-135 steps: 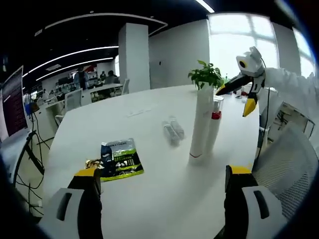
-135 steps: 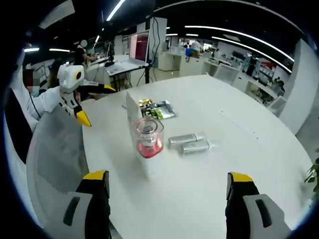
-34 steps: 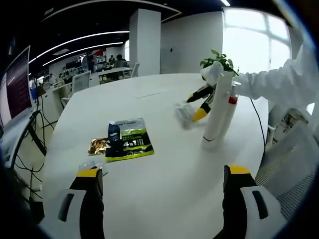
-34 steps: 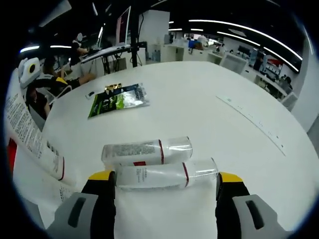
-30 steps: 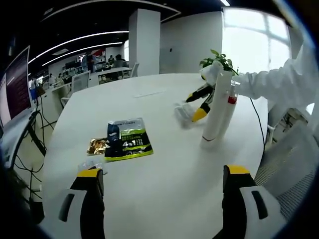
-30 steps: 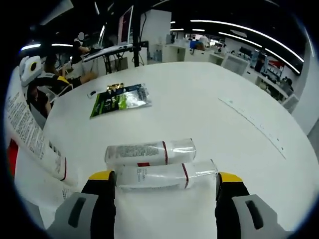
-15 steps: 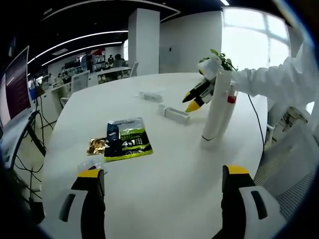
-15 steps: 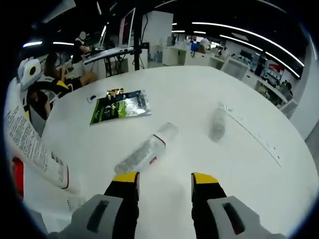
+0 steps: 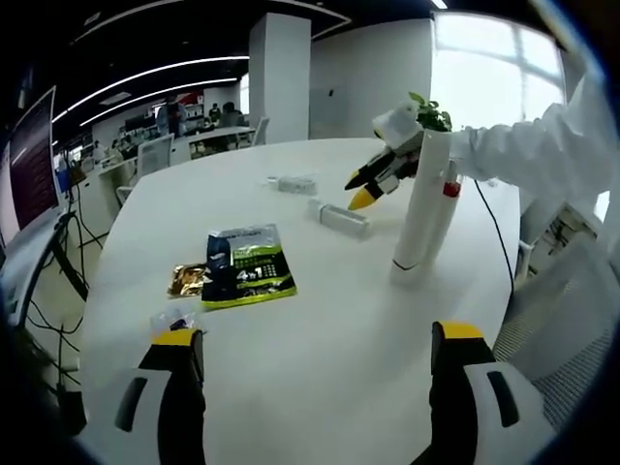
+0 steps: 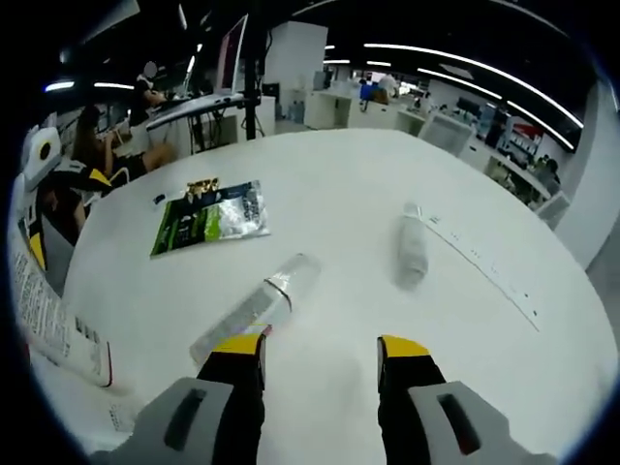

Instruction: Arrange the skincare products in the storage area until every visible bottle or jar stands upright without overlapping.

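Right gripper (image 10: pixel 320 351) held low over table (image 10: pixel 329 194), jaws narrowed, nothing clamped; near bottle (image 10: pixel 254 306) lying flat beside left jaw; far bottle (image 10: pixel 412 254) toppled well apart; left gripper (image 9: pixel 315 344) wide apart, empty.

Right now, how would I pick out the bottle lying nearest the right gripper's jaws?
On the white round table, start at the green sachet pack and come toward the right gripper. The clear bottle lies on its side, slanted, by the left jaw tip. Its red band sets it apart from the other bottle, farther right.
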`<state>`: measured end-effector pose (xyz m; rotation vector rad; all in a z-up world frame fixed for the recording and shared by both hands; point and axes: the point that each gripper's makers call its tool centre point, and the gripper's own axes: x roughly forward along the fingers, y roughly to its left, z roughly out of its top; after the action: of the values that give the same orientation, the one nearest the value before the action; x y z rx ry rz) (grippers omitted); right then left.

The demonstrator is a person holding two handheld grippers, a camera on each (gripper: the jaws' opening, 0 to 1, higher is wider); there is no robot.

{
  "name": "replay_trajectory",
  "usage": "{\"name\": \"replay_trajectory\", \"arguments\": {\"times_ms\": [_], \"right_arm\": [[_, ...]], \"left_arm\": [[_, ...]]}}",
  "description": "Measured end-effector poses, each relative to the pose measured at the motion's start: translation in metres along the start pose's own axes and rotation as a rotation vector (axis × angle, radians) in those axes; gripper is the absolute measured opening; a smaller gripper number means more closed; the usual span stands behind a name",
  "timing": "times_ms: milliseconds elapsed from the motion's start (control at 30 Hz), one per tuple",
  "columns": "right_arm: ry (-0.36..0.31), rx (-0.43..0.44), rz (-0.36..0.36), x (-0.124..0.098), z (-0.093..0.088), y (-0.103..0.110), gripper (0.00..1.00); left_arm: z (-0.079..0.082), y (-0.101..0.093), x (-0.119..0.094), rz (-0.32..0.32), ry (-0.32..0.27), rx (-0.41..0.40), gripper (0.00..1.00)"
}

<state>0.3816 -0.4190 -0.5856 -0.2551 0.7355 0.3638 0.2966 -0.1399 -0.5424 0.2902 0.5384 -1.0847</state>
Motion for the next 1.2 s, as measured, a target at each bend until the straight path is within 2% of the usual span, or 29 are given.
{"name": "replay_trajectory", "arguments": {"times_ms": [433, 600, 667, 767, 1000, 1100, 1200], "right_arm": [[-0.039, 0.021, -0.104, 0.026, 0.021, -0.038, 0.52], [-0.059, 0.036, -0.148, 0.032, 0.03, -0.04, 0.54], [-0.067, 0.041, -0.16, 0.035, 0.033, -0.041, 0.54], [-0.09, 0.095, -0.161, 0.043, 0.037, -0.047, 0.54], [-0.095, 0.141, -0.185, 0.062, 0.031, -0.064, 0.52], [-0.109, 0.15, -0.248, 0.067, 0.033, -0.079, 0.51], [-0.148, 0.184, -0.268, 0.072, 0.037, -0.086, 0.47]], "left_arm": [[-0.003, 0.0, 0.001, 0.003, 0.015, 0.002, 0.93], [-0.003, 0.0, 0.002, 0.002, 0.019, -0.001, 0.93], [-0.006, 0.002, 0.003, 0.002, 0.022, -0.004, 0.93], [-0.007, 0.003, 0.004, 0.006, 0.026, -0.005, 0.93], [-0.009, 0.003, 0.004, 0.006, 0.034, -0.013, 0.93], [-0.01, 0.004, 0.004, 0.008, 0.033, -0.021, 0.93], [-0.011, 0.006, 0.004, 0.015, 0.036, -0.019, 0.92]]}}
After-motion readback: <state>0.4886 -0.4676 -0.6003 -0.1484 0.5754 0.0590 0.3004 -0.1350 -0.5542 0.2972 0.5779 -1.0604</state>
